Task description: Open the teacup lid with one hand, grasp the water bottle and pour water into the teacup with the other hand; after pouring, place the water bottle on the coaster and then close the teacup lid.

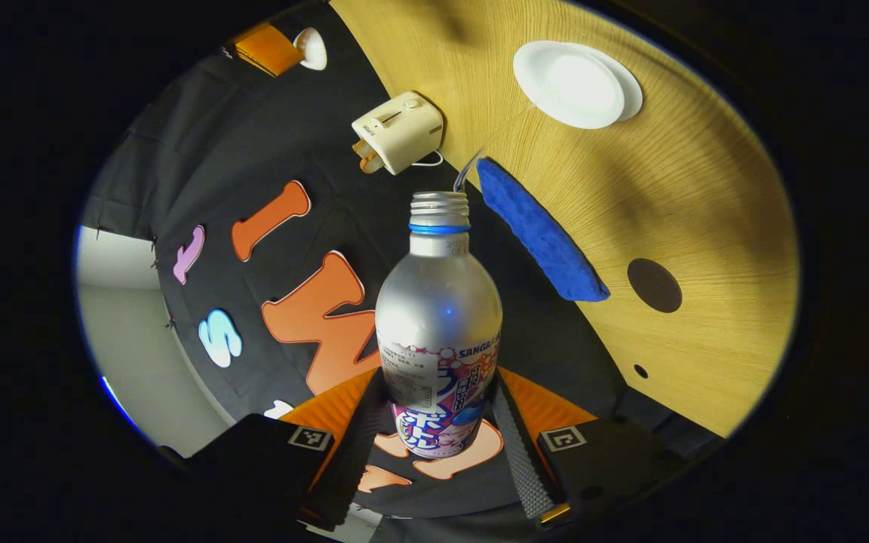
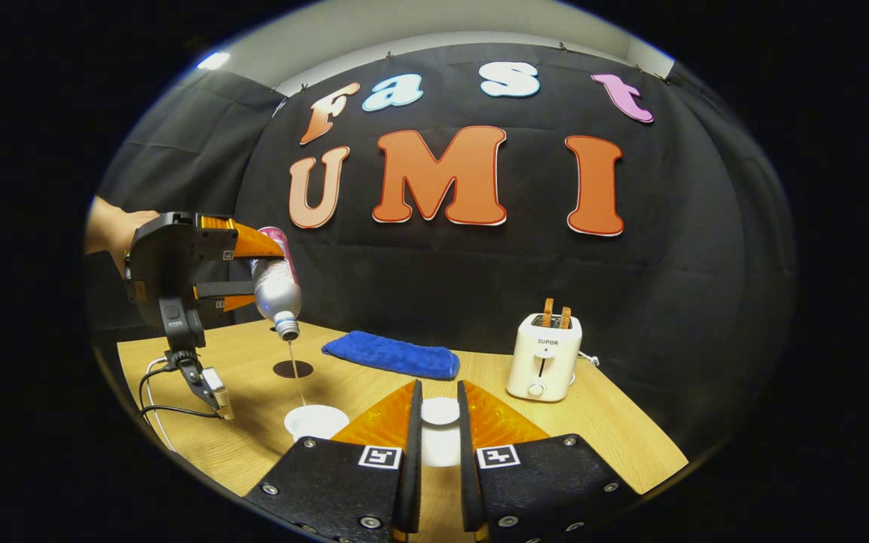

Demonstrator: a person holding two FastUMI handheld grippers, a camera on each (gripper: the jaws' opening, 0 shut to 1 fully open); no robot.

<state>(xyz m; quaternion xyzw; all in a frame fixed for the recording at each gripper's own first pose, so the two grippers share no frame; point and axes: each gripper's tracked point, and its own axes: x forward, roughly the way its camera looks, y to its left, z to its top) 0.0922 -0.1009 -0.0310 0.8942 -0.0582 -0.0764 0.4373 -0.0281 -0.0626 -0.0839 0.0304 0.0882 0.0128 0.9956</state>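
Note:
My left gripper (image 1: pixel 438 392) is shut on the silver water bottle (image 1: pixel 438 302), which has no cap. In the right gripper view that gripper (image 2: pixel 265 268) holds the bottle (image 2: pixel 277 290) tipped mouth-down above the table. A thin stream of water falls from the mouth into the open white teacup (image 2: pixel 314 433). The cup (image 1: pixel 523 83) lies beyond the bottle's mouth in the left gripper view. My right gripper (image 2: pixel 440 387) is shut on the white teacup lid (image 2: pixel 440 413), held to the right of the cup. A round dark coaster (image 2: pixel 293 369) (image 1: pixel 653 285) lies bare behind the cup.
A folded blue cloth (image 2: pixel 393 354) lies at the back of the wooden table (image 2: pixel 615 422). At the back right stands a cream toaster (image 2: pixel 544 358) with two slices in it. A hand (image 2: pixel 106 226) holds the left gripper, whose cable (image 2: pixel 154 392) trails near the table's left edge.

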